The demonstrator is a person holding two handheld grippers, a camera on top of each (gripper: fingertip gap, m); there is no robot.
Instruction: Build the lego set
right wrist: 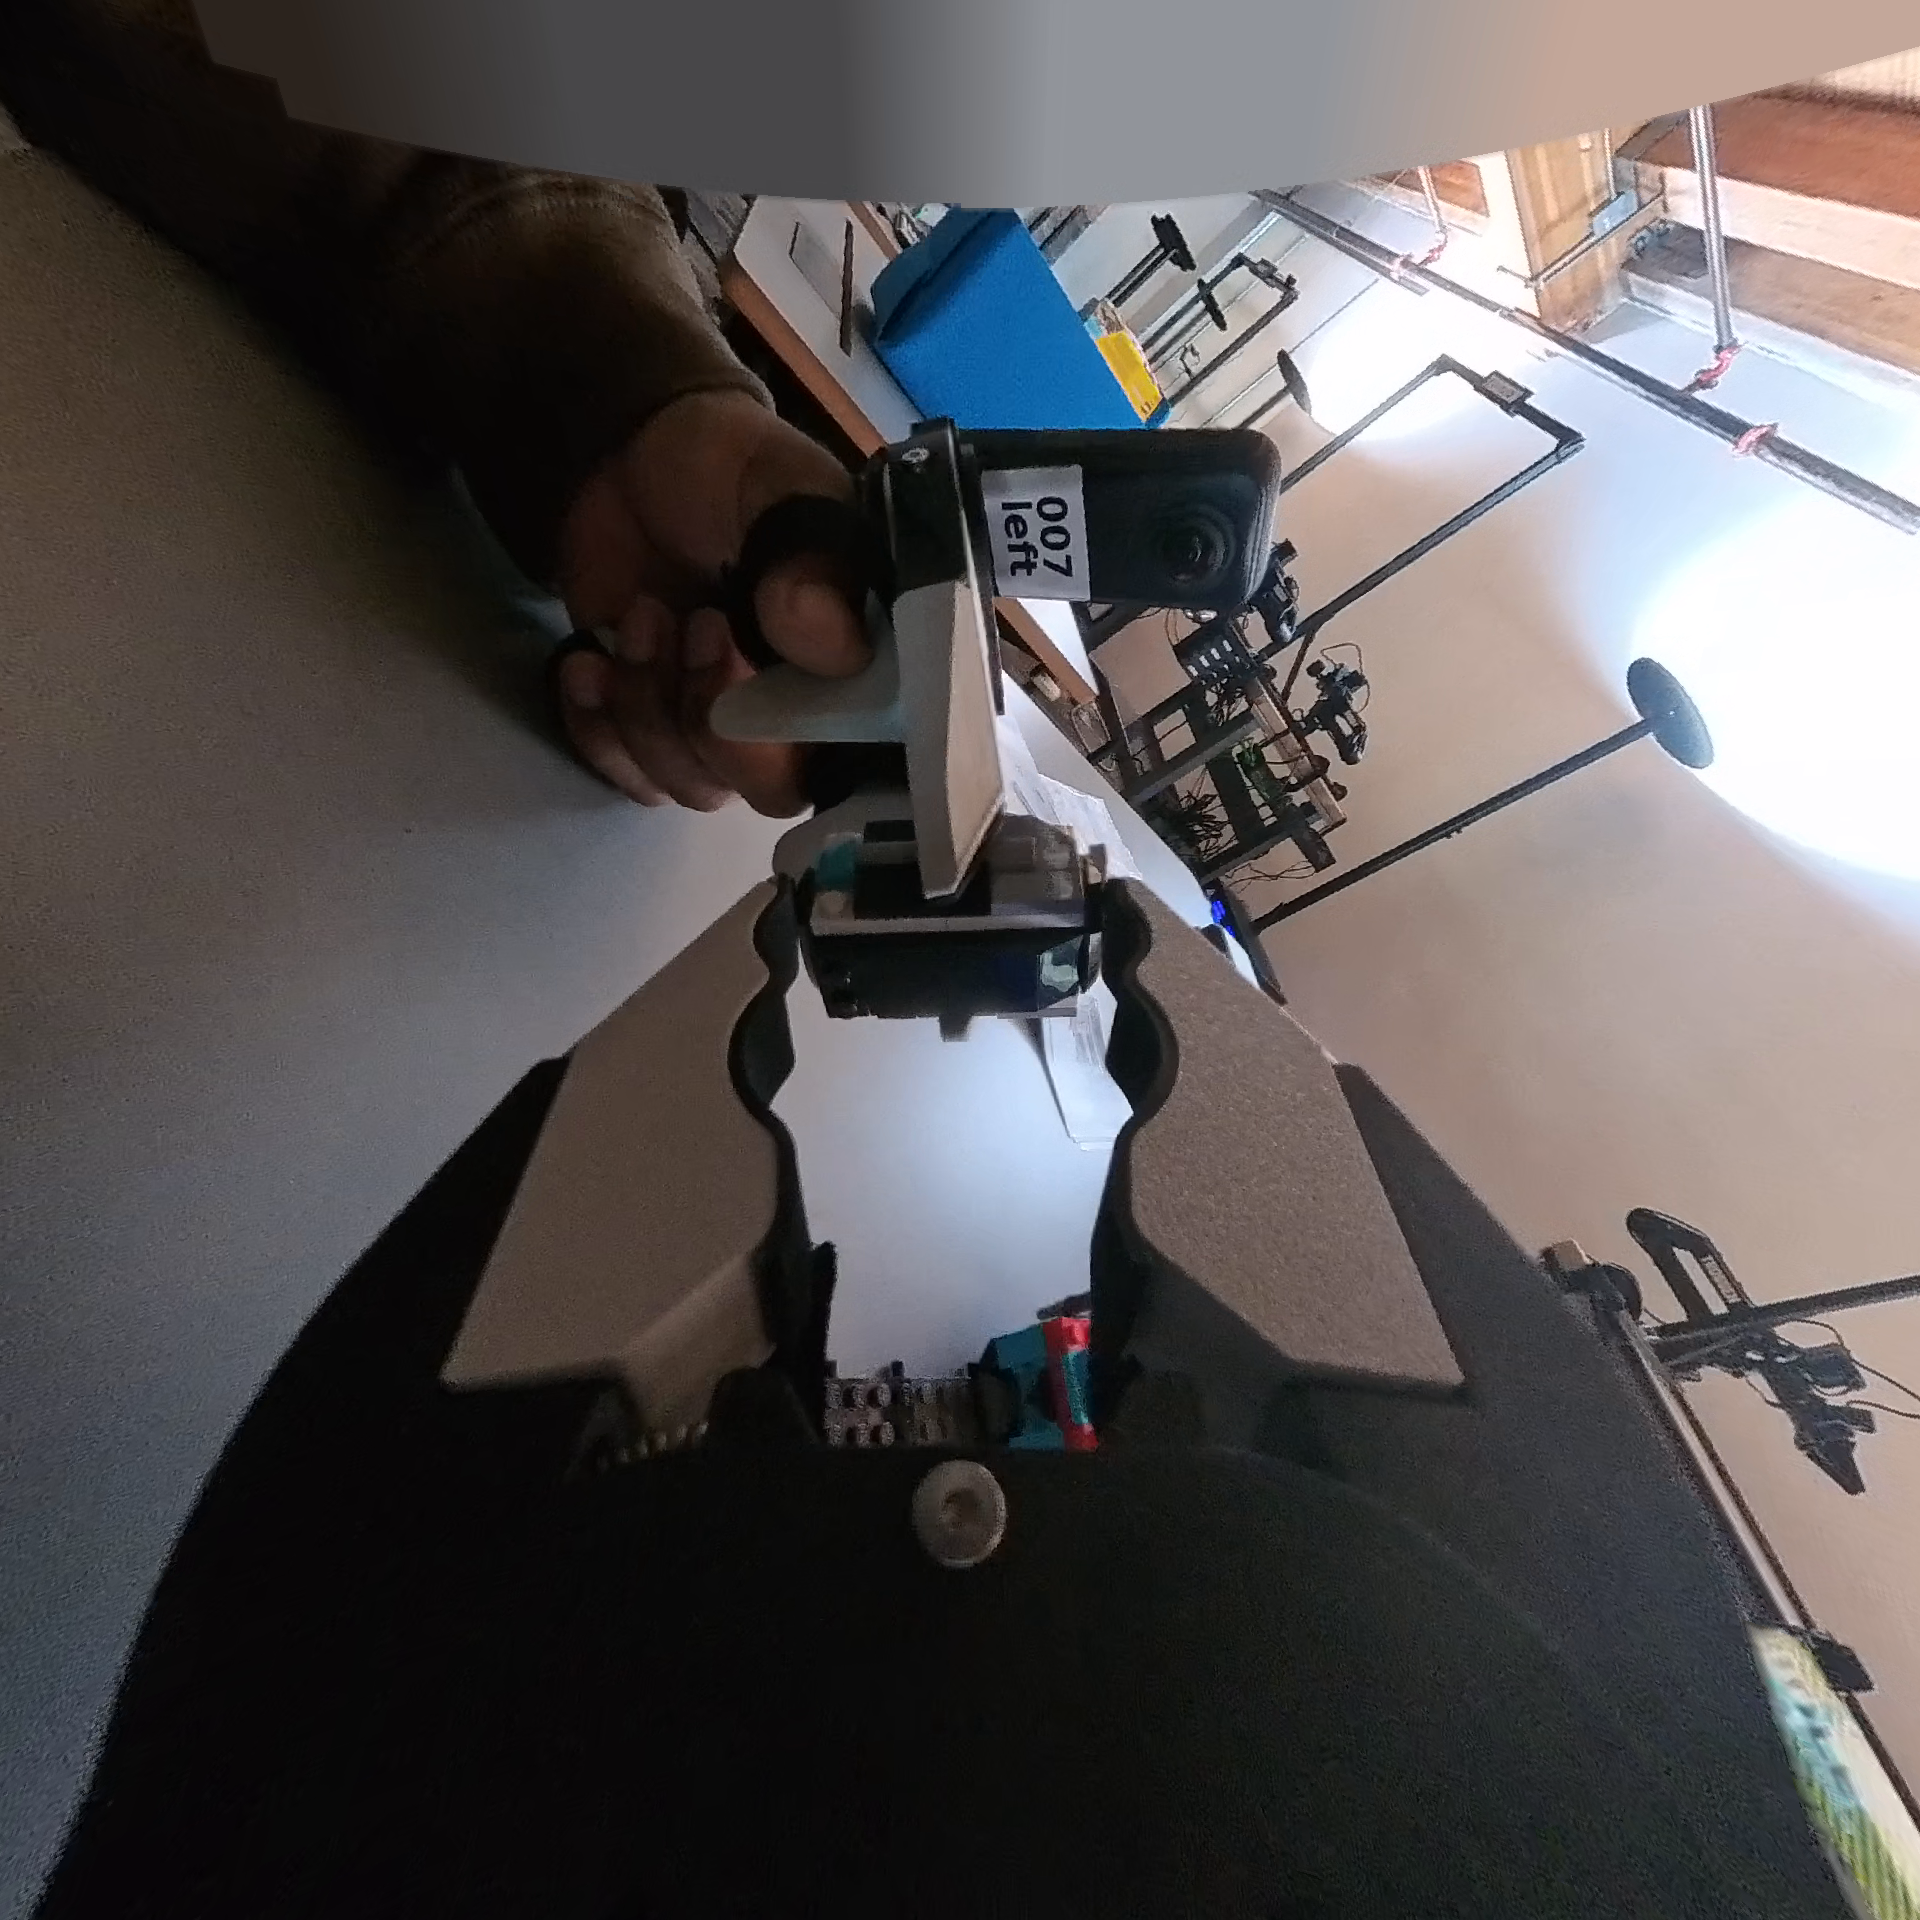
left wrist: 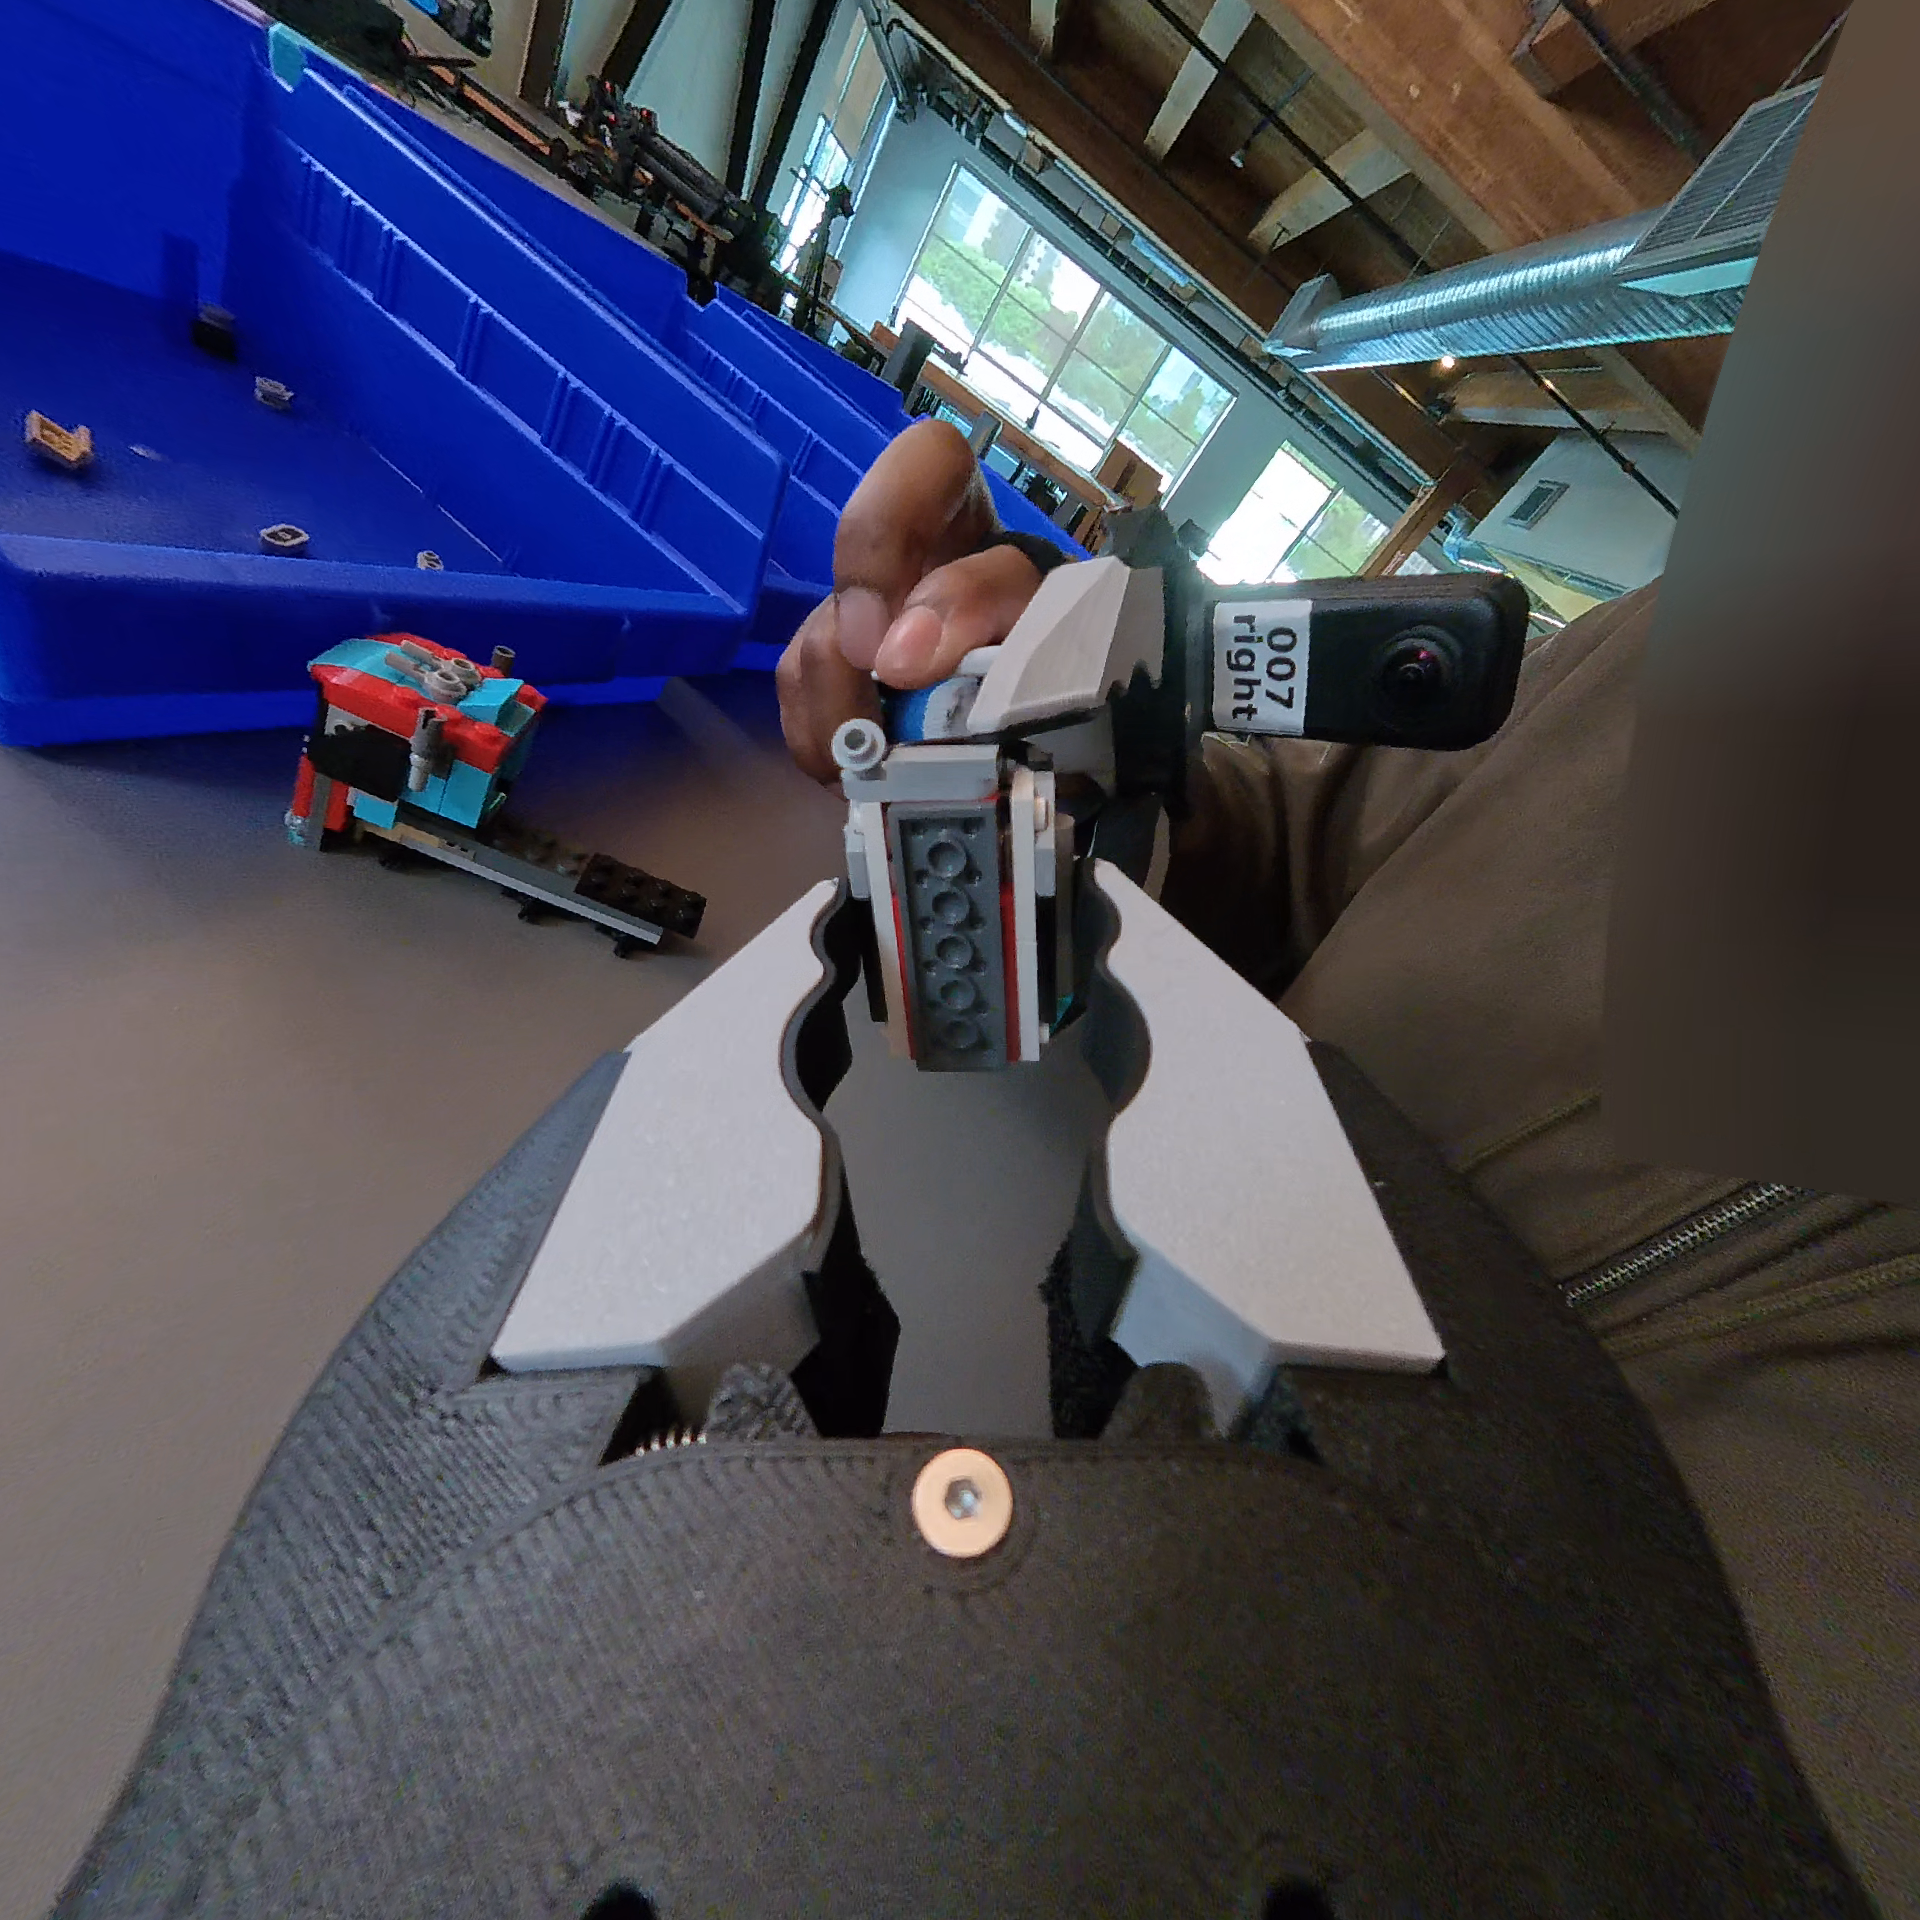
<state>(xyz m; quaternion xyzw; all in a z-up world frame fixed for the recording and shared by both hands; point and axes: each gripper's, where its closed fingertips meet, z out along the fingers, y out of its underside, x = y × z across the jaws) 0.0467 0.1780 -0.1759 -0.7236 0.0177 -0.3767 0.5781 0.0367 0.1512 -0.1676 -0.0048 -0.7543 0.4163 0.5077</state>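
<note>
On the left, a blue tray [left wrist: 436,343] holds a few loose pieces, and a red and teal brick model [left wrist: 416,738] lies on the grey table [left wrist: 208,1039] just before it. In the middle, the left gripper [left wrist: 966,935] pinches a small grey and white brick block [left wrist: 961,935], raised off the table. The right gripper [right wrist: 940,935] clamps the same block from its other end, so both hold it at once.
</note>
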